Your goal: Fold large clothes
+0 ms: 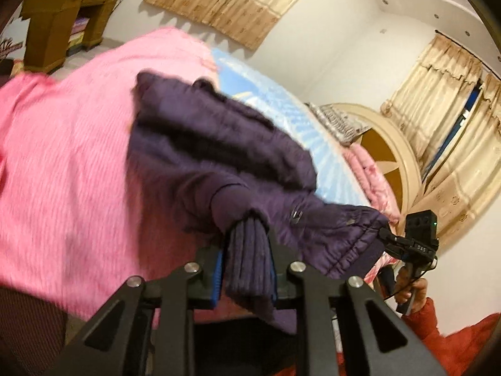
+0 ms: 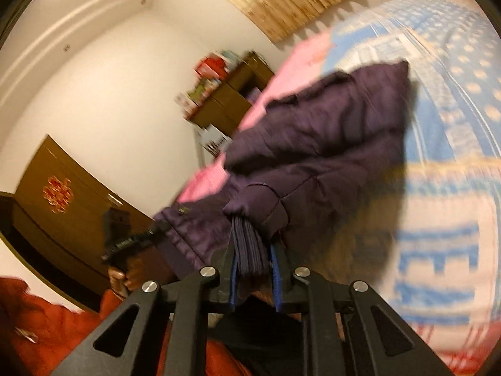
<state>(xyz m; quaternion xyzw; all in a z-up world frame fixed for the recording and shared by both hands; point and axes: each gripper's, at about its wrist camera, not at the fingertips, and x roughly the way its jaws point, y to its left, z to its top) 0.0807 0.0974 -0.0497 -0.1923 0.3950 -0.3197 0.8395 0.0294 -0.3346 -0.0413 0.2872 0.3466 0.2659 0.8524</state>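
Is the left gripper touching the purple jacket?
Touching. The left wrist view shows the left gripper with its jaws clamped on the ribbed cuff of the jacket.

Dark purple jacket (image 1: 219, 144): padded, quilted cloth with a faint sheen; ribbed knit cuff (image 1: 249, 260), matt, pinched between blue rubbery-looking pads (image 1: 218, 274) of the left gripper (image 1: 247, 269). Same ribbed knit in the right gripper (image 2: 252, 257). Gripper frames: matt black plastic or metal, cannot tell which, with shiny silver metal pins (image 2: 209, 271). Pink blanket (image 1: 62, 144) towards the left edge of the bed: fuzzy, ribbed pile, matt. Blue-and-white bedsheet (image 2: 444, 163): smooth printed cloth. Curtains (image 1: 238, 3): beige patterned fabric, pleated. Cabinet (image 1: 59, 22): brown wood, dull finish. Headboard (image 1: 404, 159): cream, smooth, slightly glossy. Red sleeve (image 1: 438, 329): soft cloth.
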